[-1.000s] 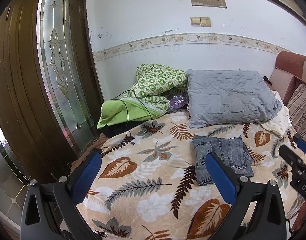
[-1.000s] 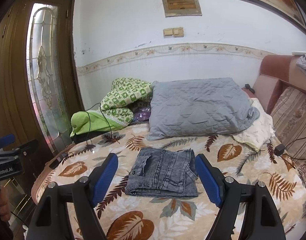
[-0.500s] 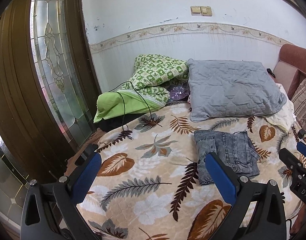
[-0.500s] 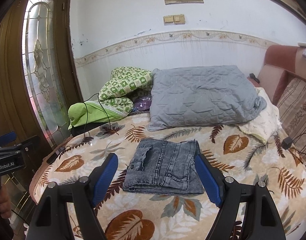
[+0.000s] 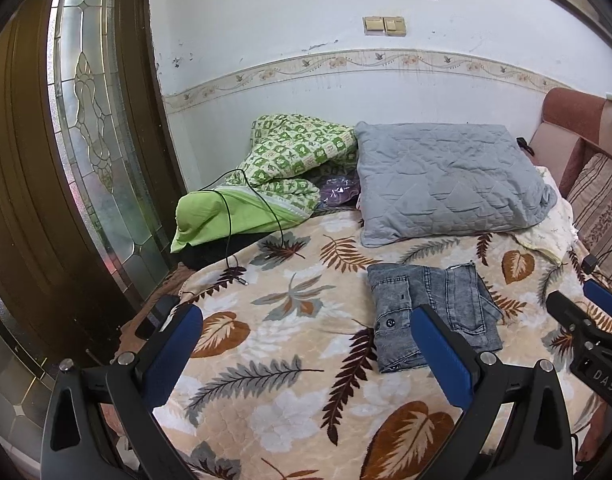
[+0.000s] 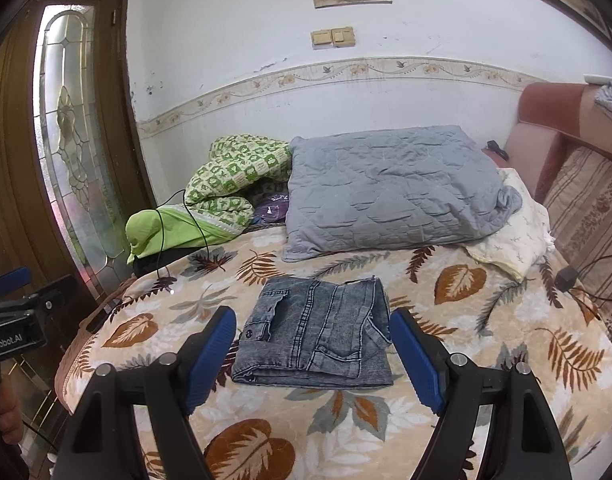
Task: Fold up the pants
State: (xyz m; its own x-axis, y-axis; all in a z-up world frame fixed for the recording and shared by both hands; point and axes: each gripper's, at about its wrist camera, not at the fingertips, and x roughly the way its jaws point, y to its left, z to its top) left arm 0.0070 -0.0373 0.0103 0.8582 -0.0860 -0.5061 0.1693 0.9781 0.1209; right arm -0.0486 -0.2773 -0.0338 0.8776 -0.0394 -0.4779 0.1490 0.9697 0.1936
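Black left tool [image 6: 10, 334]: "enRobot.AI"

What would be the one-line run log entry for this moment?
pants: folded, flat on bed cover | left claw: open, empty | right claw: open, empty | contact: none
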